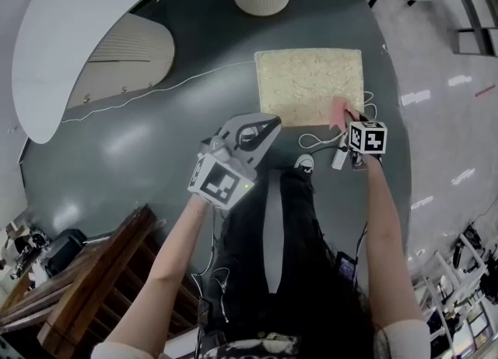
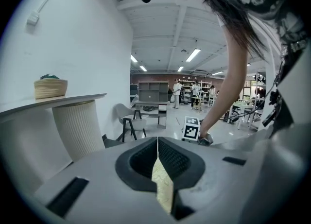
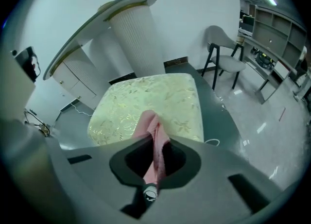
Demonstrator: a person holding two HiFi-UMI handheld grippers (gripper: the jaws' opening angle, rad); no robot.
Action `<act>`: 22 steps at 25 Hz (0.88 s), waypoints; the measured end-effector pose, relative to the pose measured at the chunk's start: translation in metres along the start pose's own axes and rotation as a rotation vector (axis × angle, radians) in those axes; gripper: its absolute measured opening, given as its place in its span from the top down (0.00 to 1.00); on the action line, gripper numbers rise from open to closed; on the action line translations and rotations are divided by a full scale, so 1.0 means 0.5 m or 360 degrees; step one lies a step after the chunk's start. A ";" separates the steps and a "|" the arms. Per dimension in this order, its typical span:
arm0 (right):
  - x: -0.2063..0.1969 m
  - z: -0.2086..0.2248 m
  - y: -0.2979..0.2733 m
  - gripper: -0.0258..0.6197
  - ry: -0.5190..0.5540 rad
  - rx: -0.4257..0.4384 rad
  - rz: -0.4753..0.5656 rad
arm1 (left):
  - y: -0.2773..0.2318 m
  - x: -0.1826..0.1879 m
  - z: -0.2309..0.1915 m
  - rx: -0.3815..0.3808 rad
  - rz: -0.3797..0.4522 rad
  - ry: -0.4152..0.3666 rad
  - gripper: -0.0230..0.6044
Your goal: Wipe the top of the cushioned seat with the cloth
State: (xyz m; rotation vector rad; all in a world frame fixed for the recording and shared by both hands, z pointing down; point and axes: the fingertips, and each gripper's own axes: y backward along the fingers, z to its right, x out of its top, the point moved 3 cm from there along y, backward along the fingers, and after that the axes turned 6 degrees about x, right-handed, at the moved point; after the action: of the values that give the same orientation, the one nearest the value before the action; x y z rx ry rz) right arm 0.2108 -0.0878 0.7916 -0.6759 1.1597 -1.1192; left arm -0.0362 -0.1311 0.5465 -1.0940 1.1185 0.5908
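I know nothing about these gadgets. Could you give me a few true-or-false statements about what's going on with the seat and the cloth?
1. The right gripper is clamped on the pink cloth. True.
2. The cushioned seat has a plain dark blue top. False: it is pale yellow with a leafy pattern.
3. The cloth lies at the seat's far left corner. False: in the head view it sits at the near edge, towards the right corner.
4. A thin white cord runs across the dark floor to the left of the seat. True.
5. The left gripper also grips the cloth. False: it is off to the cloth's left, clear of it.
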 end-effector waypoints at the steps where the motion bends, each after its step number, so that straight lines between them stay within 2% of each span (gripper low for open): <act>1: -0.006 0.022 0.012 0.95 -0.0016 -0.0027 0.0000 | -0.008 0.005 0.007 -0.0012 0.0001 -0.0006 0.95; 6: -0.030 0.098 0.061 0.95 -0.0114 -0.0096 0.0035 | -0.042 0.030 0.045 -0.0061 0.0001 -0.0041 0.95; 10: -0.032 0.109 0.095 0.95 -0.0116 -0.0075 0.0067 | -0.060 0.055 0.073 -0.0073 -0.0005 -0.0070 0.95; 15: -0.009 0.073 0.168 0.95 -0.0106 0.0008 0.0176 | -0.049 0.109 0.099 -0.0032 -0.0005 -0.0092 0.95; 22: 0.062 -0.040 0.348 0.95 -0.0039 0.0208 0.0361 | 0.004 0.211 0.132 0.0083 0.0053 -0.0074 0.95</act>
State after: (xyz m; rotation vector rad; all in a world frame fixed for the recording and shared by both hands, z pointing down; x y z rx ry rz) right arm 0.2492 -0.0546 0.6209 -0.4439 1.1020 -0.9820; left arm 0.0284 -0.0840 0.4508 -1.0137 1.1078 0.6070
